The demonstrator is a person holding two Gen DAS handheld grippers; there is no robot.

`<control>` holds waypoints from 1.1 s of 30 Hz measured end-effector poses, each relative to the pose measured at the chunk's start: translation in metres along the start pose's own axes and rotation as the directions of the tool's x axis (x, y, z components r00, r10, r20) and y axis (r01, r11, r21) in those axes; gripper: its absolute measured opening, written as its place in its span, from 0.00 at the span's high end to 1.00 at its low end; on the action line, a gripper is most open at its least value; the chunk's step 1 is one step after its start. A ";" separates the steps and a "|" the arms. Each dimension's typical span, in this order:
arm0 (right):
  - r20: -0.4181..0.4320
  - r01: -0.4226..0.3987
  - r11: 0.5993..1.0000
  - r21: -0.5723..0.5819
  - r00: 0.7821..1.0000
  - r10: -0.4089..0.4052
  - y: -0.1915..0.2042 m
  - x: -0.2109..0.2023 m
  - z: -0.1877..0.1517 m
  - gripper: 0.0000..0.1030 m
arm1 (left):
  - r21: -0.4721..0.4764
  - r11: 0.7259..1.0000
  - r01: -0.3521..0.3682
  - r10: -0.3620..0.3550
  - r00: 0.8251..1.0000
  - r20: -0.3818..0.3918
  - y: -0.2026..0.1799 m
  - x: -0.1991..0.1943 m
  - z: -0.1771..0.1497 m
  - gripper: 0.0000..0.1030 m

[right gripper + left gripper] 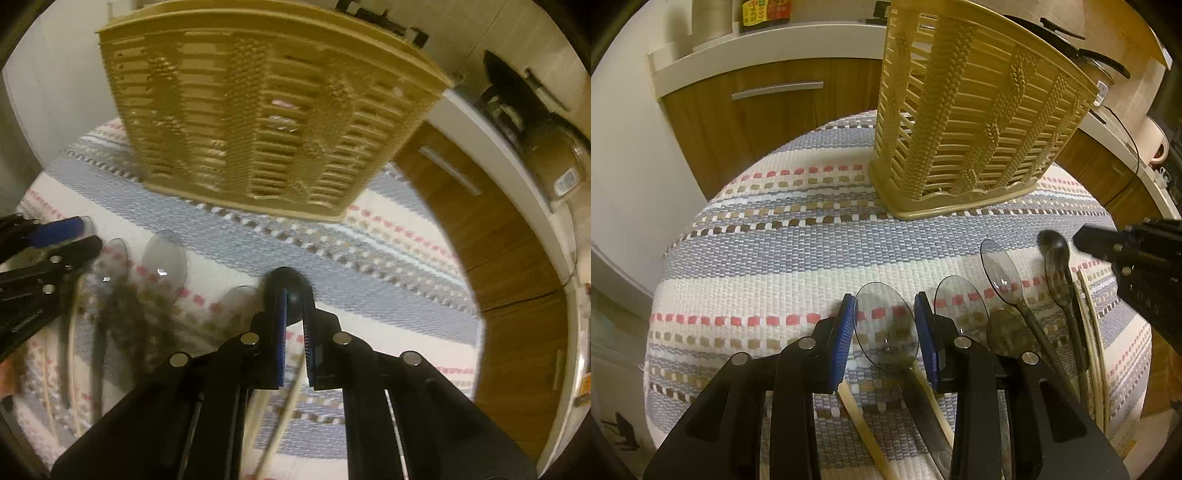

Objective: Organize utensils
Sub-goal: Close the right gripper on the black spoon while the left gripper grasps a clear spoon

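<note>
Right gripper (293, 317) clamped on the dark opaque plastic spoon (286, 286) near its bowl, over the striped woven cloth (388, 258), in front of the beige slatted plastic utensil basket (258, 122). Left gripper (886, 325) straddles a clear smoky plastic spoon (884, 328); can't tell if the blue pads press it. Spoons look light, thin, stiff and slick; better hold is probably the neck or handle.

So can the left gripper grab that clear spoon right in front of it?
Probably yes. The left gripper already has its pads either side of the clear spoon, and nothing lies over that spoon's bowl.
</note>
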State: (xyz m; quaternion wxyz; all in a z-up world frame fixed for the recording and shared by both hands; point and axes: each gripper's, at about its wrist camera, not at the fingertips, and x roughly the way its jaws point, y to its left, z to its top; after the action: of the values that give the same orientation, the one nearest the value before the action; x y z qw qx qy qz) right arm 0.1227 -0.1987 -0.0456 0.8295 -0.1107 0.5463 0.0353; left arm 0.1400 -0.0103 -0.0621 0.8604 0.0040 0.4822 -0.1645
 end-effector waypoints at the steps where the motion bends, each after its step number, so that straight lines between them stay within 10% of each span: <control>1: -0.014 -0.069 0.997 0.014 0.997 0.070 -0.006 0.003 0.000 0.93 | 0.000 1.000 0.002 -0.002 1.000 0.000 0.000 0.000 0.000 0.70; 8: -0.013 -0.248 0.953 0.176 0.967 0.254 -0.042 0.004 0.008 0.89 | 0.001 1.000 0.011 -0.011 1.000 0.002 0.005 0.000 -0.001 0.70; 14: -0.027 -0.256 0.925 0.281 0.961 0.275 -0.076 0.015 0.004 0.53 | 0.021 1.000 -0.016 0.016 1.000 0.011 -0.001 0.000 -0.003 0.70; 33: -0.067 -0.198 0.951 0.236 0.974 0.219 -0.041 0.020 -0.002 0.77 | 0.017 1.000 0.015 -0.015 1.000 0.008 0.005 -0.002 -0.004 0.70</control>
State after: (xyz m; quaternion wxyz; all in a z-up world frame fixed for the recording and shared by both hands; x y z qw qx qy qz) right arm 0.1359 -0.2405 -0.0584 0.8023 0.0418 0.5929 0.0546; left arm 0.1371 -0.0046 -0.0632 0.8611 0.0069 0.4772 -0.1752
